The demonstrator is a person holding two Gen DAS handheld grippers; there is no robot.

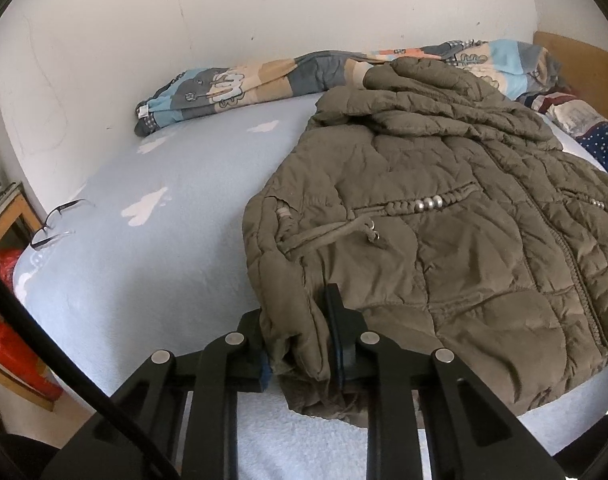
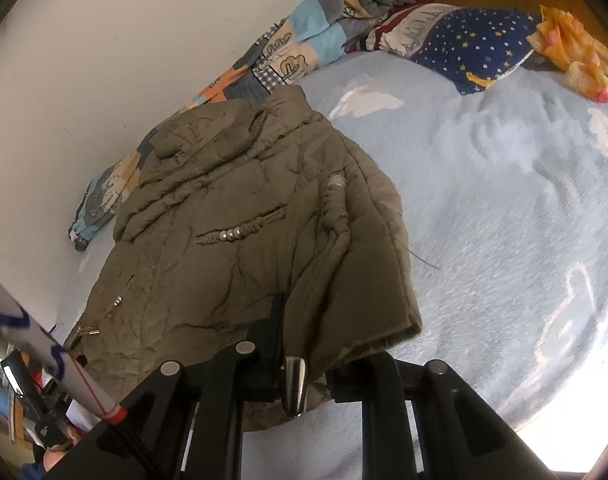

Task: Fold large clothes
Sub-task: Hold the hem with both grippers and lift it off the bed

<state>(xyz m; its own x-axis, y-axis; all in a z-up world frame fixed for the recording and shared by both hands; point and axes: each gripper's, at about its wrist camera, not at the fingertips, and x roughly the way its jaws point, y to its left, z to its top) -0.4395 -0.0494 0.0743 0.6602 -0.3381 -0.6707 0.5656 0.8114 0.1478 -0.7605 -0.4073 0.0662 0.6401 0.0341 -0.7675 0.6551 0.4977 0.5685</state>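
Note:
An olive quilted jacket (image 1: 444, 240) lies front up on the light blue bed sheet (image 1: 144, 264), its collar toward the wall. My left gripper (image 1: 296, 312) is shut on a bunched fold at the jacket's near left hem corner. In the right wrist view the same jacket (image 2: 232, 264) spreads away from me, and my right gripper (image 2: 304, 328) is shut on its near right hem. Cloth drapes over the right finger and hides it. A metal zipper pull (image 2: 295, 384) hangs down between the right gripper's arms.
A pair of glasses (image 1: 58, 220) rests near the bed's left edge. A patchwork quilt (image 1: 232, 84) lies rolled along the wall. A starry blue pillow (image 2: 476, 48) and an orange cloth (image 2: 572, 52) sit by the wooden headboard (image 1: 576, 64). Bare sheet (image 2: 504, 200) lies right of the jacket.

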